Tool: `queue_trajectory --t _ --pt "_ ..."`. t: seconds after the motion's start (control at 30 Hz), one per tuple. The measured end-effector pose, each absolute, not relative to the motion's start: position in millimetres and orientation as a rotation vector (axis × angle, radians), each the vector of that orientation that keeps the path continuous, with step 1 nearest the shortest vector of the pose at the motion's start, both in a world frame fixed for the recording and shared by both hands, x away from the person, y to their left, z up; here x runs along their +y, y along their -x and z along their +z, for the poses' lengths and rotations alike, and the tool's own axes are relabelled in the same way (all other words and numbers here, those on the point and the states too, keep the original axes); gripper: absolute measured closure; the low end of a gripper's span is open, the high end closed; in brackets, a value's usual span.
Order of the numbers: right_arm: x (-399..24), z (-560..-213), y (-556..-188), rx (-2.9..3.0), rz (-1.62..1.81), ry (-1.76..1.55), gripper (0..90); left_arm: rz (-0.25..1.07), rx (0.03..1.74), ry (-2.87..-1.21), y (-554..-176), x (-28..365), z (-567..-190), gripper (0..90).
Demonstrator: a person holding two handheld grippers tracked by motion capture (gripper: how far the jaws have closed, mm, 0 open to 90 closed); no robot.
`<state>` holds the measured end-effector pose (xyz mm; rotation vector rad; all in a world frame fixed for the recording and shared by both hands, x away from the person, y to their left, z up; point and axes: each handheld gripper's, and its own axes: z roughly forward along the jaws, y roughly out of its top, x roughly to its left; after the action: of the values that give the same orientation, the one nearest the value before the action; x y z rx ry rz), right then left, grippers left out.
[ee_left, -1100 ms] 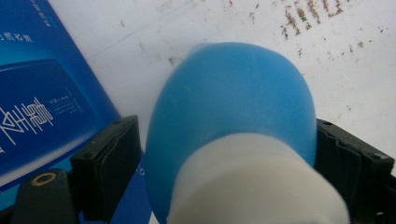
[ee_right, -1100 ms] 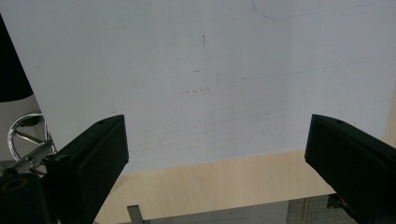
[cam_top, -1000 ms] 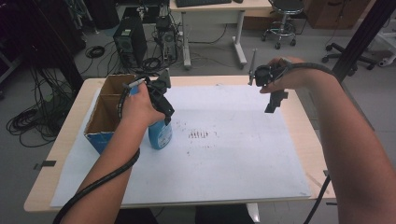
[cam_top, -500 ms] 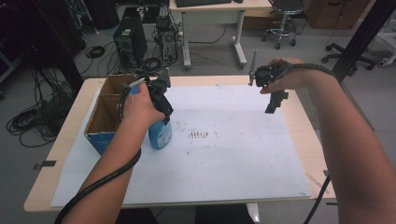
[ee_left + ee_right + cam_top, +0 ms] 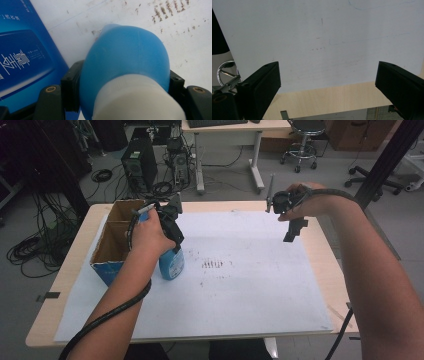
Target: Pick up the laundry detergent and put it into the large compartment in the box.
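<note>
A blue spray bottle (image 5: 171,265) with a white collar stands on the white paper sheet (image 5: 240,285), right beside a cardboard box (image 5: 112,242). My left gripper (image 5: 170,227) comes down over its top. Its jaws have just been closing, and in the left gripper view the pads press on both sides of the blue bottle (image 5: 125,55), so the left gripper (image 5: 122,83) is shut on it. My right gripper (image 5: 292,227) hangs over the table's far right. In its own view the right gripper (image 5: 328,80) is open, with nothing between the jaws.
The box's blue printed side (image 5: 22,57) is close to the left of the bottle. Dark smudges (image 5: 215,265) mark the middle of the paper. The wooden table edge (image 5: 324,100) lies under the right gripper. Desks, computers and chairs stand beyond the table.
</note>
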<state>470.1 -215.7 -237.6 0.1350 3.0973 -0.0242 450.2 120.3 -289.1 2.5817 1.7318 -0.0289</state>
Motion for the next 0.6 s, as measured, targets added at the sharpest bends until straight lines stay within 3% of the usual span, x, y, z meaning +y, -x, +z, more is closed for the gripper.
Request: queue_trajectory --t 0.6 --pt "-214.5 -239.9 -470.8 3.103 -0.025 -0.132 6.2 -0.03 1.739 -2.591 -451.9 118.7 -289.4 35.6"
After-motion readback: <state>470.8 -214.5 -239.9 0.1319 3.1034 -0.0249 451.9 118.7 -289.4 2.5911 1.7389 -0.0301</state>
